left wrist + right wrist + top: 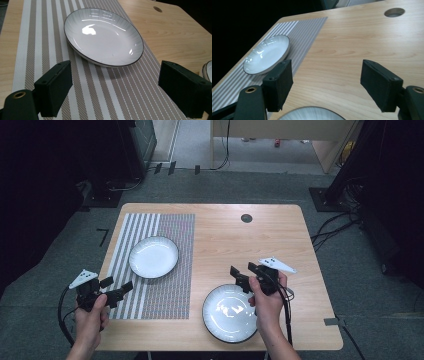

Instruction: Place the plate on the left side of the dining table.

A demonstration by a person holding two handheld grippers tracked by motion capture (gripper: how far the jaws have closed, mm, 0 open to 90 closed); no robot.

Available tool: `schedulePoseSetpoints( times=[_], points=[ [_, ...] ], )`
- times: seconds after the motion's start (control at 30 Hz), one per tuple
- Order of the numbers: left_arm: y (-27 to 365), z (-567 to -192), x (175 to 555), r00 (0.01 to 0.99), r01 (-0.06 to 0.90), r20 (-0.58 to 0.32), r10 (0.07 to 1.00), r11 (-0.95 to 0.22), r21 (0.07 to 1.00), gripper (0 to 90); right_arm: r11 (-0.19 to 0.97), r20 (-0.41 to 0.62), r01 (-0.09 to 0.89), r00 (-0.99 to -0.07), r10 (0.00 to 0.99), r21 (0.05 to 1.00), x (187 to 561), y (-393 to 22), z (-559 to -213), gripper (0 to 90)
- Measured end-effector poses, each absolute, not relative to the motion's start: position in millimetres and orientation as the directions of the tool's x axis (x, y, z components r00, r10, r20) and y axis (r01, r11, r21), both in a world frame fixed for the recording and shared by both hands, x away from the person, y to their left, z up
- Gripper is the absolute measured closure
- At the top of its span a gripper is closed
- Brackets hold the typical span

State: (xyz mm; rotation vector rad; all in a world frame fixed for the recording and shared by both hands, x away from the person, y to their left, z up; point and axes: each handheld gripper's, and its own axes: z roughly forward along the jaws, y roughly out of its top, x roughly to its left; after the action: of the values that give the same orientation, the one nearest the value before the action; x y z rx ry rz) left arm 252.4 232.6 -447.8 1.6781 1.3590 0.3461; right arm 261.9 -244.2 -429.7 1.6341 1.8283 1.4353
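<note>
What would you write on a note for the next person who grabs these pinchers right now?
Left gripper: jaws open, holding nothing, over the near part of the striped mat, pointing toward the plate on the mat.
Right gripper: jaws open, holding nothing, just above the far rim of the plate on the bare wood.
Things: one white plate lies on the mat, the other near the table's front edge.
Done: nothing gripped yet.
Left: probably grasp the near plate by its rim; where it should go is unclear.
</note>
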Motion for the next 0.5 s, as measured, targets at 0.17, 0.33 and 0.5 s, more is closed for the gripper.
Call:
schedulePoseSetpoints(
  times=[0.17, 0.33, 0.5],
  points=[
    [234, -457, 240, 0.34, 0.628, -0.343, 0.876, 0.06, 0.776, 11.9, -0.153, 0.364, 0.569, -0.277, 0.889, 0.808, 252, -261, -438, 26.0],
    [235, -457, 230, 0.336, 0.613, -0.324, 0.884, 0.055, 0.788, 12.0, -0.154, 0.349, 0.562, -0.258, 0.901, 0.813, 243, -275, -446, 26.0],
    [238, -462, 220, 0.326, 0.591, -0.299, 0.897, 0.054, 0.805, 12.0, -0.164, 0.343, 0.559, -0.231, 0.911, 0.813, 234, -289, -454, 26.3]
  ],
)
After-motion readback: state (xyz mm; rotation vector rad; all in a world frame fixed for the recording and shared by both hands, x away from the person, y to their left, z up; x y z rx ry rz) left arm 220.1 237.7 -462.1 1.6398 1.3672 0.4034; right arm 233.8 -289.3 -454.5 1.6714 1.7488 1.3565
